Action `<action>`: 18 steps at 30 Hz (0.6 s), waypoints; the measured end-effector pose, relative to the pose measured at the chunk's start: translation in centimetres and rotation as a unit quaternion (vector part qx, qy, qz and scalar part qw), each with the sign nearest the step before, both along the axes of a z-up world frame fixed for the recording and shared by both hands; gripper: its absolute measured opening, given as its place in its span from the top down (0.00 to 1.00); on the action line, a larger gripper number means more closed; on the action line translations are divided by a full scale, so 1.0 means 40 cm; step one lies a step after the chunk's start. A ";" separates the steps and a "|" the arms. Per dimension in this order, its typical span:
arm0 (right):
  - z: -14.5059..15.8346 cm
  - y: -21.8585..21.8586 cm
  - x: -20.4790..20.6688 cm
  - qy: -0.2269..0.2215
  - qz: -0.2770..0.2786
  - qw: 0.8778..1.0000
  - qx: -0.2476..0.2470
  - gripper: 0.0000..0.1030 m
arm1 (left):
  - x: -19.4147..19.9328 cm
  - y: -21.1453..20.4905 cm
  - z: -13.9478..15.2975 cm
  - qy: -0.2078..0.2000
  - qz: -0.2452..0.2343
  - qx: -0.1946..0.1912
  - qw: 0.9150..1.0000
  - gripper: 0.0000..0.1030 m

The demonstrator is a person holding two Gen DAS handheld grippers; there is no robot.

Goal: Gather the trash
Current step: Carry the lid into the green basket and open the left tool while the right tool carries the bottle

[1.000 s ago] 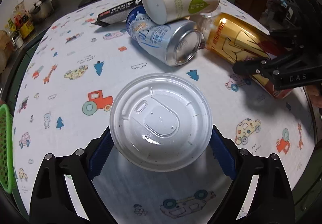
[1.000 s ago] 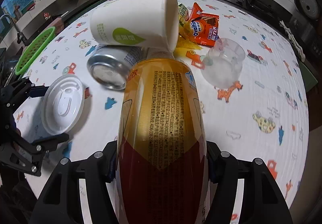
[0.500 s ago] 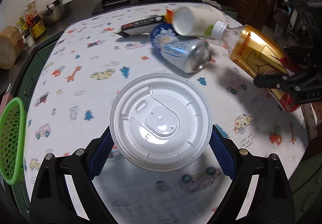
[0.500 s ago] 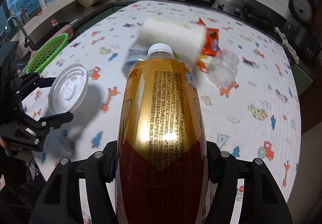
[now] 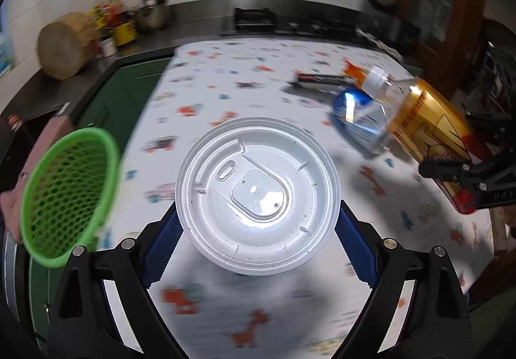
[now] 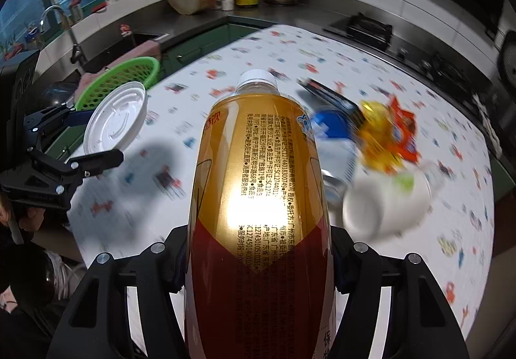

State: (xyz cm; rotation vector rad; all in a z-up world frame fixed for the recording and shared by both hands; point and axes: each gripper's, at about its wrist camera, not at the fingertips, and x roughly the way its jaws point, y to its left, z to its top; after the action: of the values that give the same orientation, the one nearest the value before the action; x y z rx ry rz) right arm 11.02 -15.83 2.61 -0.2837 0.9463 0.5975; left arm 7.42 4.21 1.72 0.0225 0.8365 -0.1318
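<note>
Evidently this is the carry step: both grippers are loaded and clear of the table (image 5: 290, 46). The left gripper (image 5: 257, 231) is clamped on a white lid (image 5: 257, 209), its blue pads pressing the rim from either side. The right gripper (image 6: 258, 257) is clamped around the lower body of a bottle (image 6: 258, 184), cap pointing away. A green basket (image 5: 66, 197) sits off the table's left edge, just beside the lid in the left view, and looks the likely bin.

Next, I judge, each load must be brought over the basket's mouth and the jaws spread; the lid is nearer, so it probably goes first, and the two grippers need to keep apart at the rim.

The lid is a thin moulded plastic disc, glossy, with a raised sip tab. The bottle is smooth clear plastic under a shiny gold and red wrap, rounded and slick. The basket is open plastic mesh. Left on the patterned cloth, at the far right: a blue can (image 6: 332, 130), a white paper cup (image 6: 387, 207) on its side, an orange crinkled wrapper (image 6: 387, 136) and a dark flat packet (image 5: 319, 79).
</note>
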 end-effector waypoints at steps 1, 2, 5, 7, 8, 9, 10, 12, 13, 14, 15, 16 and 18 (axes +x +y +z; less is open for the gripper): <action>0.003 0.019 0.003 -0.001 0.005 1.000 0.000 0.40 | -0.001 0.025 0.004 -0.002 0.010 0.000 1.000 0.14; 0.005 0.043 0.006 -0.001 0.010 1.000 0.001 0.40 | -0.002 0.059 0.010 -0.004 0.023 -0.003 1.000 0.14; 0.009 0.112 0.016 -0.002 0.027 1.000 0.002 0.40 | 0.000 0.149 0.024 -0.012 0.059 -0.001 0.998 0.14; 0.011 0.156 0.022 0.000 0.038 0.999 0.003 0.40 | 0.004 0.198 0.028 -0.014 0.080 0.001 0.997 0.14; 0.012 0.184 0.025 0.000 0.044 0.999 0.003 0.40 | 0.008 0.234 0.029 -0.013 0.094 0.002 0.995 0.14; 0.011 0.201 0.029 0.000 0.048 0.999 0.003 0.40 | 0.014 0.270 0.028 -0.012 0.108 0.003 0.994 0.14; 0.011 0.232 0.034 0.002 0.055 0.998 0.003 0.40 | 0.021 0.307 0.026 -0.010 0.124 0.006 0.992 0.14; 0.010 0.281 0.043 0.005 0.065 0.998 0.003 0.40 | 0.034 0.368 0.018 -0.003 0.146 0.007 0.989 0.14; 0.009 0.298 0.047 0.006 0.069 0.998 0.002 0.40 | 0.041 0.398 0.012 0.001 0.157 0.008 0.987 0.14; 0.007 0.323 0.052 0.007 0.074 0.997 0.002 0.40 | 0.051 0.436 0.003 0.008 0.173 0.009 0.985 0.14; 0.005 0.342 0.056 0.009 0.078 0.997 0.002 0.40 | 0.060 0.469 -0.006 0.015 0.184 0.008 0.983 0.14; 0.003 0.367 0.061 0.010 0.083 0.996 0.001 0.40 | 0.069 0.498 -0.015 0.021 0.194 0.009 0.981 0.14; 0.001 0.411 0.069 0.013 0.092 0.996 0.001 0.40 | 0.082 0.541 -0.034 0.032 0.212 0.014 0.977 0.13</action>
State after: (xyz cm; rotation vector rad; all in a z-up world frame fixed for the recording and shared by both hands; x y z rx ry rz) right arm 13.77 0.60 2.64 -0.3654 0.9499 0.7720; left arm 10.70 25.86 0.36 -0.1332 0.8898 0.2823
